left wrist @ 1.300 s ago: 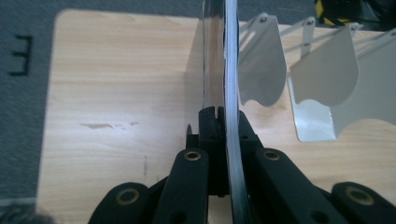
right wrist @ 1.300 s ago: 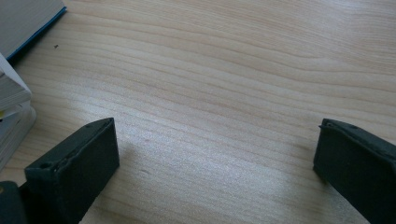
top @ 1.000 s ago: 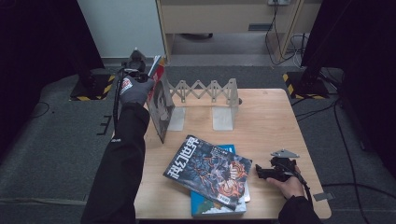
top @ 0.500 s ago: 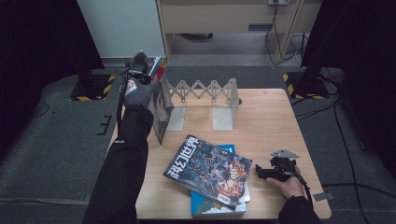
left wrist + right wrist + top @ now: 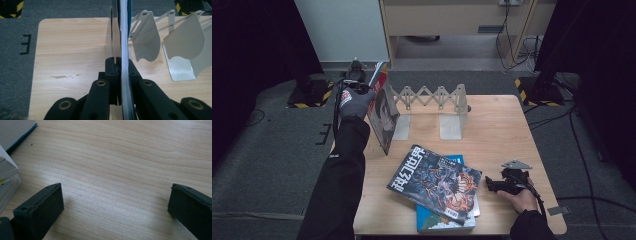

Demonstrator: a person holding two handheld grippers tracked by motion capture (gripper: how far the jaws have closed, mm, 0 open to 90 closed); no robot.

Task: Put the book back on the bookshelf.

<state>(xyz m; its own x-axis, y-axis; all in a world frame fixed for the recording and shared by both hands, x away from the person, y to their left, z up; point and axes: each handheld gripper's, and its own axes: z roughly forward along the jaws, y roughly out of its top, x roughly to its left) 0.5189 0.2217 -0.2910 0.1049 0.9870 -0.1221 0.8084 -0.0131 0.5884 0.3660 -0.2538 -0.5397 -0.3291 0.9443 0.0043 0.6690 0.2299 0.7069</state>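
Note:
A magazine (image 5: 383, 119) with a face on its cover stands on edge at the table's left, just left of the grey folding book rack (image 5: 432, 95). My left gripper (image 5: 371, 85) grips its top edge. In the left gripper view the magazine (image 5: 124, 37) runs between the jaws of my left gripper (image 5: 121, 62), whose pads still touch it. These jaws have just been opening slightly. My right gripper (image 5: 491, 185) rests on the table at the front right. It stands open over bare wood (image 5: 115, 202).
A pile of magazines (image 5: 437, 185) lies at the table's front middle on a blue book (image 5: 447, 222); its edges (image 5: 7, 170) show left of my right gripper. The rack's bookends (image 5: 147, 37) stand right of the held magazine. Table edge (image 5: 542, 150) runs near the right hand.
The held magazine has tipped a little more upright beside the rack. The left hand shifted only slightly. The right hand and its gripper have not moved.

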